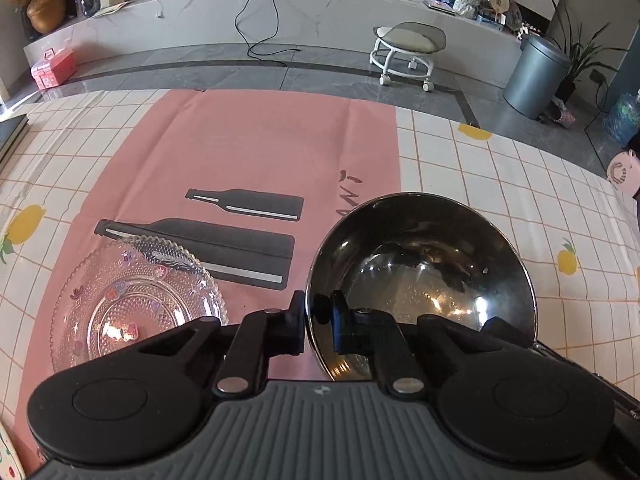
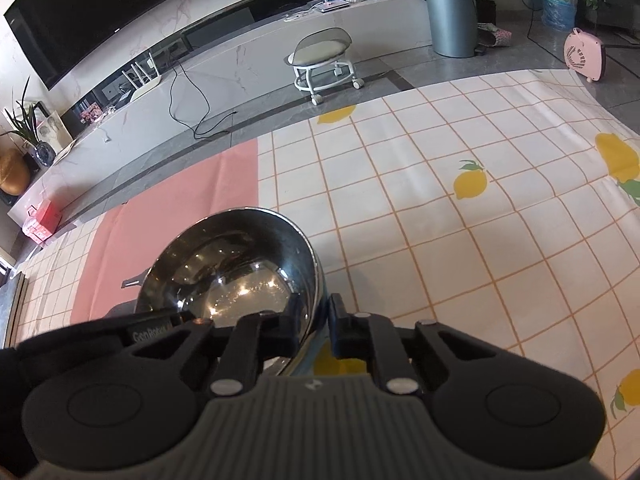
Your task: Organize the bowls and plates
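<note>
A shiny steel bowl (image 1: 420, 272) stands on the checked lemon tablecloth, at the right edge of a pink mat (image 1: 240, 152). My left gripper (image 1: 319, 320) is shut on the bowl's left rim, with one finger outside the wall and one inside. The right wrist view shows the same steel bowl (image 2: 232, 272), and my right gripper (image 2: 319, 325) is shut on its right rim in the same way. A patterned clear glass plate (image 1: 136, 300) lies on the pink mat to the left of the bowl, apart from it and untouched.
The tablecloth (image 2: 460, 240) stretches bare to the right of the bowl. Beyond the table's far edge are a grey floor, a small wheeled stool (image 1: 408, 52), a grey bin (image 1: 536, 76) and a pink fan (image 2: 582, 56). A black sleeve (image 2: 24, 364) shows at lower left.
</note>
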`<state>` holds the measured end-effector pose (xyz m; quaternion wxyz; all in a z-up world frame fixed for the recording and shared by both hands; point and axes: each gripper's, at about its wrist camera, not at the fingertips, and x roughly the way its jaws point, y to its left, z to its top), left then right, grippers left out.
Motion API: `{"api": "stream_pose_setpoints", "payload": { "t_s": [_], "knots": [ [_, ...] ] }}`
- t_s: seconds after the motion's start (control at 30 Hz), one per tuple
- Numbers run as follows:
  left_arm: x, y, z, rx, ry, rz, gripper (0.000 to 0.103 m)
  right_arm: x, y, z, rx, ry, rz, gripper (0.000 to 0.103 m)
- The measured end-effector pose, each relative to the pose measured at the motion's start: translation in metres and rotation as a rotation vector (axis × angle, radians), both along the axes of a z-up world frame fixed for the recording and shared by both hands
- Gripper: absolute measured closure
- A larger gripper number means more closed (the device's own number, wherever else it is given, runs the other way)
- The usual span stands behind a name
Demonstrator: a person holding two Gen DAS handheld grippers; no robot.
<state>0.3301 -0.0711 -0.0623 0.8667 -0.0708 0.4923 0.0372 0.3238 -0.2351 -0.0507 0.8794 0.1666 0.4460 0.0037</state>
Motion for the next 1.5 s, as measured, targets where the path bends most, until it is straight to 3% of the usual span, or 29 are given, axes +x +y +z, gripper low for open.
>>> {"api": "stream_pose_setpoints", "payload": {
  "t_s": [0.13, 0.3, 0.57, 0.93, 1.27, 1.5],
  "knots": [
    [0.002, 0.007, 0.003, -0.050, 0.014, 0.021, 0.094, 0.000, 0.002, 0.001, -0.019, 0.000, 0.002, 0.092],
    [-0.001, 0.002, 0.010, -0.008, -0.016, -0.009, 0.096, 0.000, 0.002, -0.001, -0.024, 0.009, -0.007, 0.094],
    [-0.006, 0.007, 0.020, -0.038, -0.015, 0.001, 0.096, -0.007, 0.002, 0.007, -0.029, -0.013, -0.005, 0.094],
    [-0.026, 0.017, 0.068, -0.042, -0.070, -0.010, 0.096, -0.029, 0.007, 0.050, -0.029, -0.087, -0.002, 0.094],
    [-0.085, 0.055, 0.115, -0.058, -0.117, 0.043, 0.096, -0.081, 0.032, 0.104, -0.012, -0.168, 0.056, 0.093],
    [-0.135, 0.085, 0.132, -0.053, -0.130, 0.057, 0.096, -0.136, 0.058, 0.125, 0.007, -0.184, 0.116, 0.093]
  ]
}}
